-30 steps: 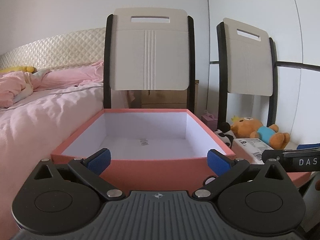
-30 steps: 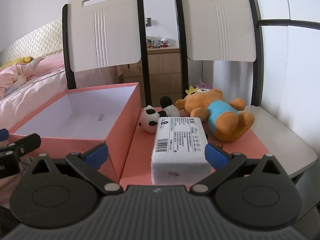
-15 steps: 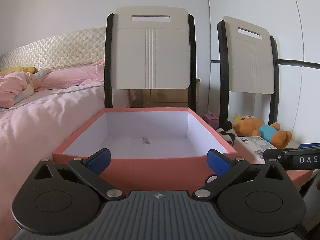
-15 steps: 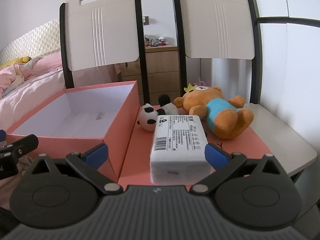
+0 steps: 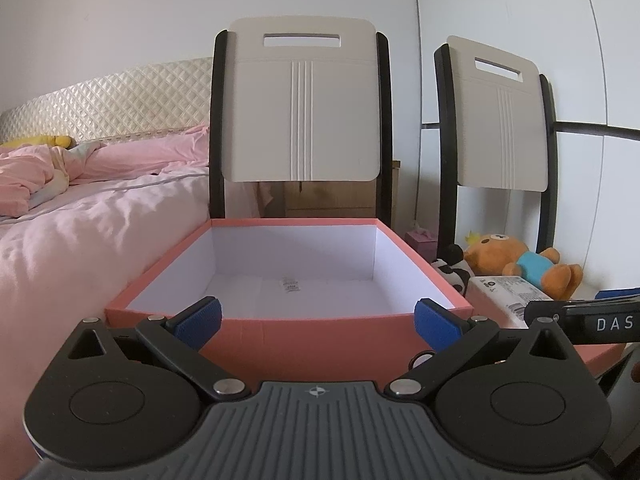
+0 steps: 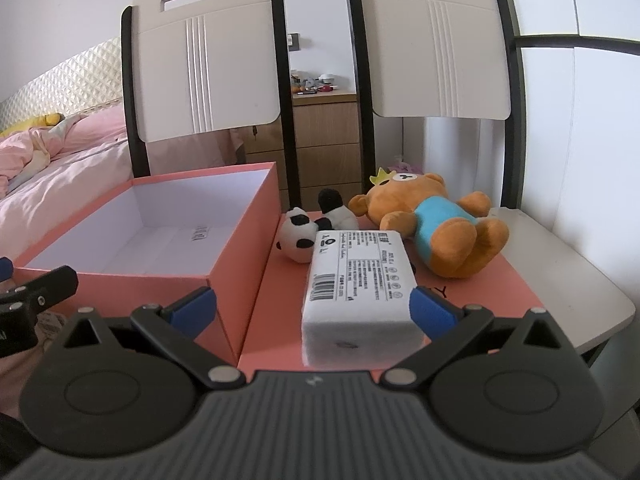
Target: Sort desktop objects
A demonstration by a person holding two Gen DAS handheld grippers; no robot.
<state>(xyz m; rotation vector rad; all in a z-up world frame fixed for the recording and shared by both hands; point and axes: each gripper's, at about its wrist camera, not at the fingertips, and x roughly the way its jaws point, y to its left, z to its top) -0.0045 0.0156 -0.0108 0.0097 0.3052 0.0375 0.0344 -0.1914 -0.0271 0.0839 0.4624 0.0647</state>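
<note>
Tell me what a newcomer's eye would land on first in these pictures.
The big open pink box with its white inside, nearly bare, dominates the left half of the right wrist view. Right of it, on the pink lid, lie an orange teddy bear, a small panda toy and a white labelled pack, the pack nearest the open right hand-held gripper.

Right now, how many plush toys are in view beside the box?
2. The bear plush lies on the pink lid at the far right. The panda plush lies between it and the pink box, partly behind the white pack. More could be hidden.
</note>
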